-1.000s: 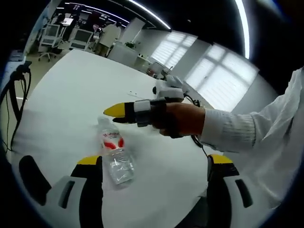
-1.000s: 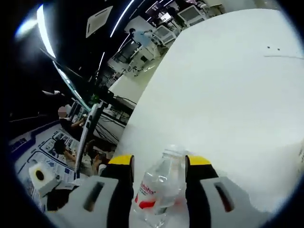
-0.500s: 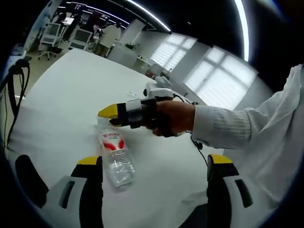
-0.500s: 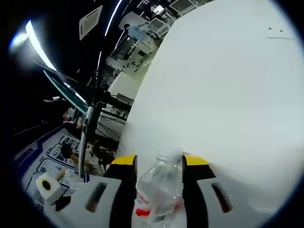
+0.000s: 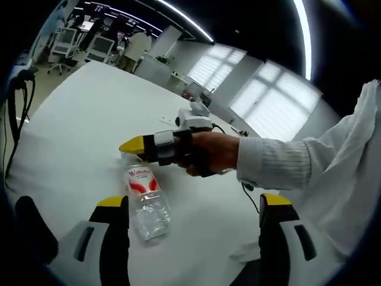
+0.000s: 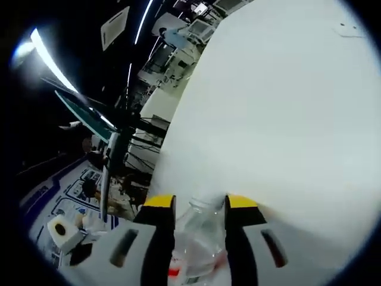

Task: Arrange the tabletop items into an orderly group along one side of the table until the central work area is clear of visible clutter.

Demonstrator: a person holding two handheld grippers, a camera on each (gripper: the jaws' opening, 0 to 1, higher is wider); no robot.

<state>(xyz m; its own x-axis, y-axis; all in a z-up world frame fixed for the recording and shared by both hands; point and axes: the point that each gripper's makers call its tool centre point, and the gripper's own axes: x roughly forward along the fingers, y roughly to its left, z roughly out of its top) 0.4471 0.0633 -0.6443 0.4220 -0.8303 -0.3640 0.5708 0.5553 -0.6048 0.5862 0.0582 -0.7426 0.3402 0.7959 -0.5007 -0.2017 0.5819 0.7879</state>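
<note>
A clear plastic water bottle (image 5: pixel 146 202) with a red-and-white label lies on its side on the white table (image 5: pixel 77 119). My left gripper (image 5: pixel 193 202) stands wide open just short of it, the bottle's base beside the left jaw. From the right a hand holds my right gripper (image 5: pixel 134 146), whose yellow tips sit at the bottle's cap end. In the right gripper view the bottle (image 6: pixel 199 238) fills the gap of the right gripper (image 6: pixel 199 202), both jaws pressed against its sides near the neck.
The table's left edge drops to the floor, where black cables (image 5: pixel 15 107) hang. A thin cable (image 5: pixel 247 182) and small flat items (image 5: pixel 169 119) lie farther back on the table. A white sleeve (image 5: pixel 333 173) crosses on the right. Desks and equipment (image 6: pixel 172 47) stand beyond the table.
The right gripper has slid further over the bottle's cap end and its jaws have narrowed onto the bottle. The left gripper has stayed open in place.
</note>
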